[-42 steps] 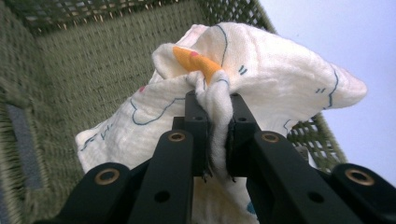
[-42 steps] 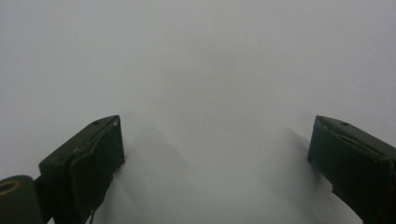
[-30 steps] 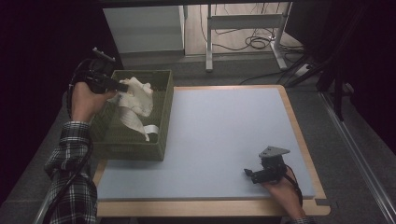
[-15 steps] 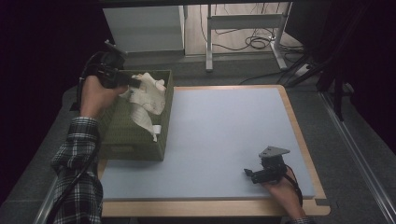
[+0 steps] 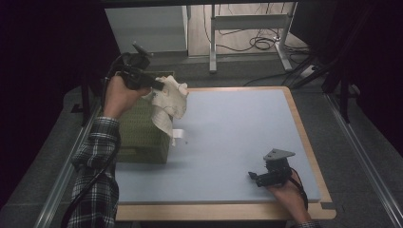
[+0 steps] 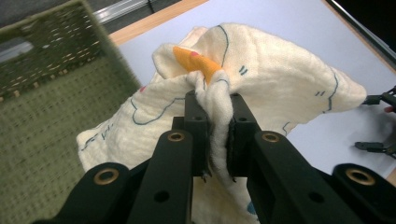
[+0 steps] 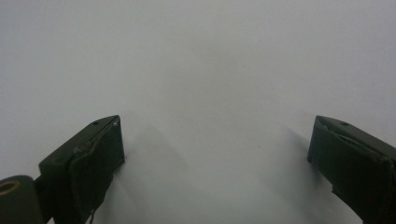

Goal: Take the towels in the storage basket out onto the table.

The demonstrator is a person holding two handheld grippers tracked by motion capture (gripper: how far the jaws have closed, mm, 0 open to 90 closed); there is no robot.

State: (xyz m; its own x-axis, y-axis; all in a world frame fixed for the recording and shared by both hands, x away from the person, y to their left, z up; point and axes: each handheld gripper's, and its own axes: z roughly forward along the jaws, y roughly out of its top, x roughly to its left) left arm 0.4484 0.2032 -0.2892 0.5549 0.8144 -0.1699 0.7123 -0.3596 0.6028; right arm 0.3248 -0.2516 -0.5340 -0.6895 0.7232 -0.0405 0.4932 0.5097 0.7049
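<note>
soft cream terry cloth [image 6: 280, 84], coarse woven green basket [image 6: 51, 116], smooth matt table [image 5: 237, 137].

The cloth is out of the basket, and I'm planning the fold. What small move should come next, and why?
Probably carry the cloth rightward over the table and lower it. The left claw pinches it above the basket edge, hanging; the right claw waits open on the table.

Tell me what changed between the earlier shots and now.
The left gripper, shut on the cream cloth, has lifted it out of the green basket and carried it toward the blue mat; the cloth now hangs over the basket's edge. The right gripper stayed open at the mat's near corner, and the basket kept its place.
</note>
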